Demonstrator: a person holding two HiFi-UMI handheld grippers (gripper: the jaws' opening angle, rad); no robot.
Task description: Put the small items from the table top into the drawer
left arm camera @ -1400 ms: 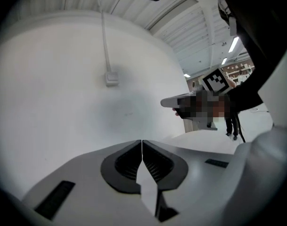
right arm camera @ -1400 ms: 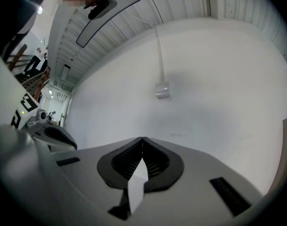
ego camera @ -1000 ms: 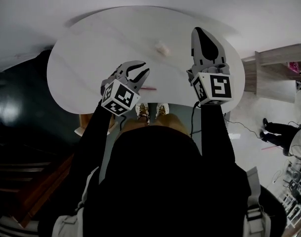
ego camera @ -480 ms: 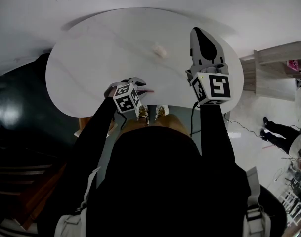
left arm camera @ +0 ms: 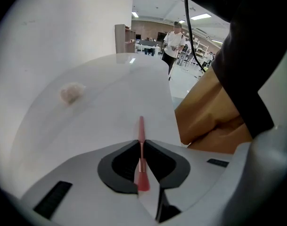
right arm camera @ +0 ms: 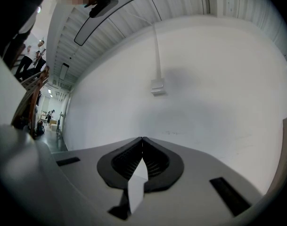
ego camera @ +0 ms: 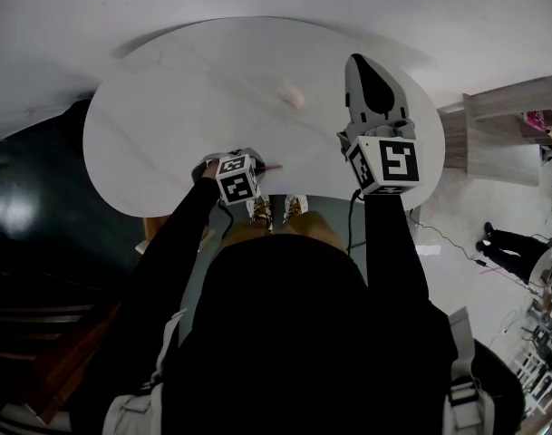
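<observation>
In the head view the left gripper [ego camera: 242, 163], at the near edge of the table [ego camera: 167, 98], hid its own jaws under its marker cube [ego camera: 237, 182]. The left gripper view showed them just closing, the pink stick [ego camera: 273, 166] pinched between them. From above only a short tip of the stick showed beside the cube. The pale lump [ego camera: 293, 95] near the table's middle was too blurred to name, and a standing person [left arm camera: 171, 44] beyond the table's far end was too small to make out.
</observation>
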